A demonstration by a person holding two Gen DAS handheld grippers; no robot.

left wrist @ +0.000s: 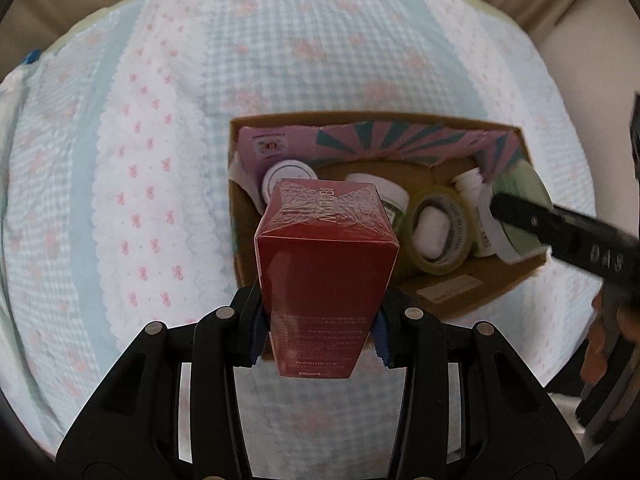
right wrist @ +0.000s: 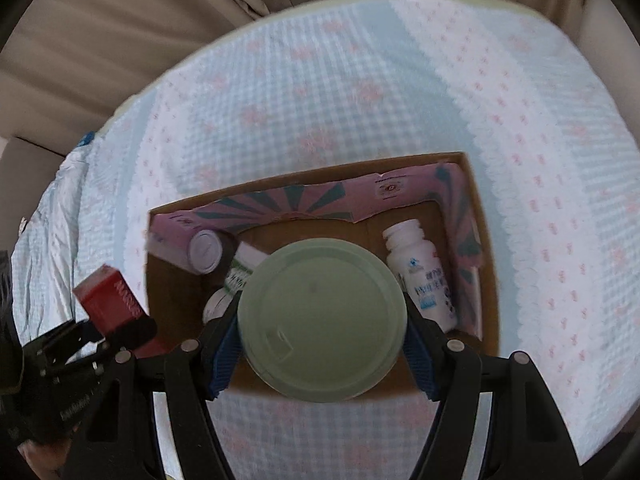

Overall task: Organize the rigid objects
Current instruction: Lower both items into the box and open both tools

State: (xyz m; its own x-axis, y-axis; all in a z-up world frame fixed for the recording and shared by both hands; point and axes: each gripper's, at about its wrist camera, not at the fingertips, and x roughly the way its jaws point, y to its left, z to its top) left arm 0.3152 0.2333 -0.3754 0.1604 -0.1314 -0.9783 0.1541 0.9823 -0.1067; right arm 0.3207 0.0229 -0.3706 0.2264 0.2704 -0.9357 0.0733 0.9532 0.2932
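Cardboard box (right wrist: 486,280) holds white bottle (right wrist: 424,276), tape roll (left wrist: 438,230). Left tongs (left wrist: 320,340) clamp red carton (left wrist: 326,276); right tongs (right wrist: 322,354) clamp green-lidded jar (right wrist: 322,316).

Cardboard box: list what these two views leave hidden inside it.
- Left wrist view: red carton in the left gripper covers the cardboard box's near-left corner.
- Right wrist view: green-lidded can in the right gripper hides the box centre, including the tape roll.
- Bottle labels: blurred.

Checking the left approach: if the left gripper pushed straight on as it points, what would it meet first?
The left gripper, shut on the red box, points at the cardboard box; probably the white-lidded jars inside, though depth is unclear.
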